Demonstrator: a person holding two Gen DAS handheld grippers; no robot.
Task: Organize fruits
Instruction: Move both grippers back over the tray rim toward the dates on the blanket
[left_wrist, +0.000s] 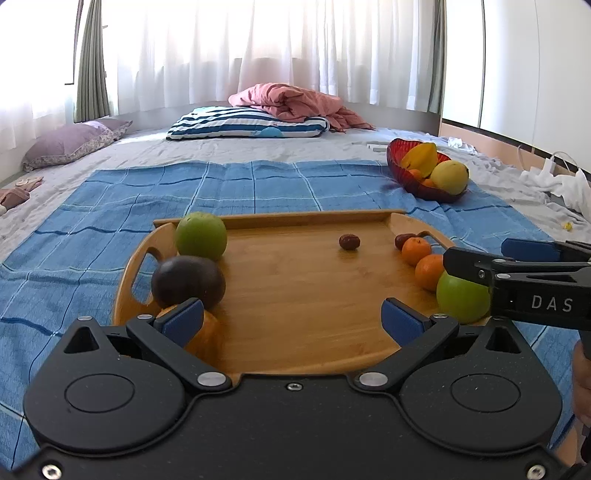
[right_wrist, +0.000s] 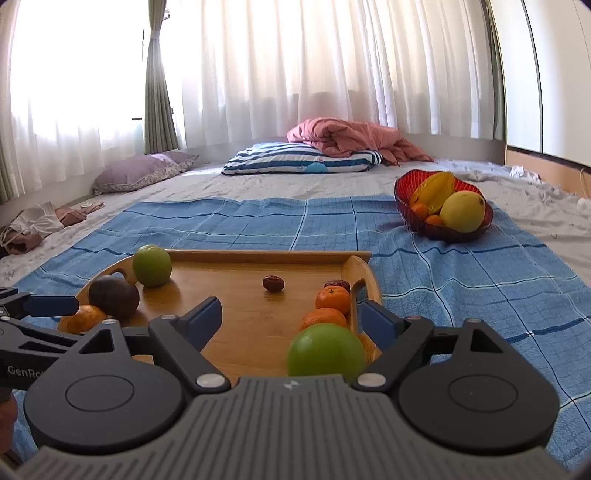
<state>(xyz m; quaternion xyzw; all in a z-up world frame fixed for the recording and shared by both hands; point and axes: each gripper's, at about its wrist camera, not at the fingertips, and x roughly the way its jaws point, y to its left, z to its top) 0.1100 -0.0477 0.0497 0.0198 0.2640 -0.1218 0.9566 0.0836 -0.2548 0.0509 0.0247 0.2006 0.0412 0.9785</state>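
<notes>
Over the wooden tray (left_wrist: 295, 295), both the left claw (left_wrist: 291, 319) and right claw (right_wrist: 291, 325) stand spread, pinching nothing.

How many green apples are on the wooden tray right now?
2: one green apple at the tray's far left corner, the other at its near right edge between the right gripper's open jaws. None appears hidden.

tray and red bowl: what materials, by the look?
Tray: looks like bamboo or light wood, smooth satin finish; fine straight grain and cut-out handles show. Red bowl: translucent, ribbed, glossy; glass or plastic, can't tell which.
</notes>
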